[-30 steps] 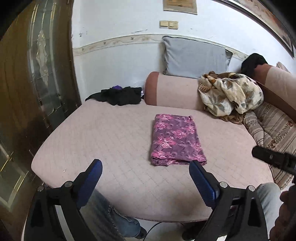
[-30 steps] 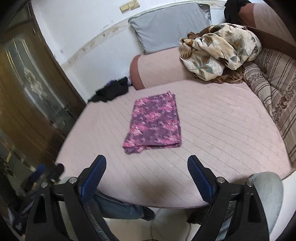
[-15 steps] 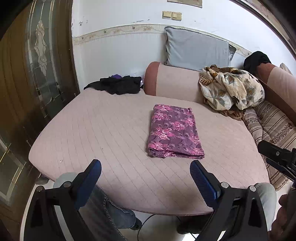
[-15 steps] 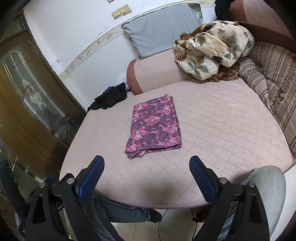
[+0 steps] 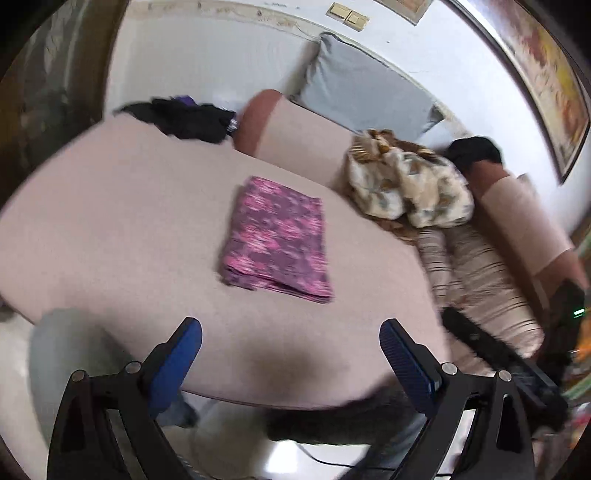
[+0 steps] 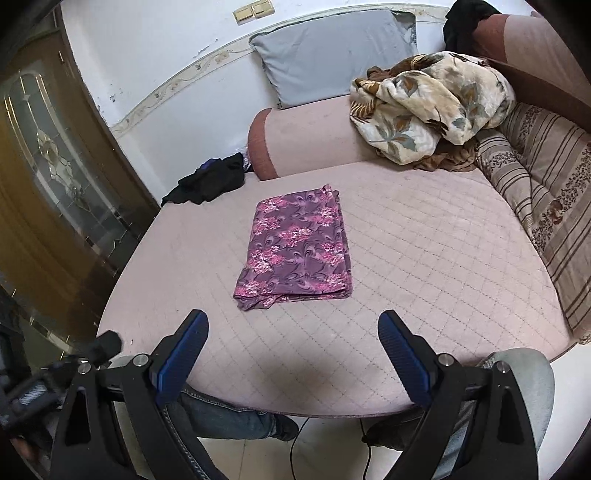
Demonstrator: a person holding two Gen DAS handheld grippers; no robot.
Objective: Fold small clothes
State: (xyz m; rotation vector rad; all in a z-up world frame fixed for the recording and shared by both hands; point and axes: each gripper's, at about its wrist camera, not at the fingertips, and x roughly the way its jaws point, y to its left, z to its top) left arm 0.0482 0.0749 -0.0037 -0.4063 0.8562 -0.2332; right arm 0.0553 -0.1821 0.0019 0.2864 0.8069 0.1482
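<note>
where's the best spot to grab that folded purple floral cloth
Probably the near left corner of the purple floral cloth, coming in low from the front: there the layered edges bunch up loosely off the pink quilted cushion, giving the fingers a raised lip.

1. Grey pillow (image 6: 332,51) propped against white wall, above pink bolster (image 6: 306,136)
2. Floral blanket (image 6: 432,107) heaped at far right end of bolster, touching striped cushion (image 6: 546,192)
3. Black clothes (image 6: 210,181) bunched at far left corner of quilted pink mattress (image 6: 424,258)
4. Wooden door with patterned glass (image 6: 55,177) at left
5. Beige light switches (image 6: 253,11) high on wall
</note>
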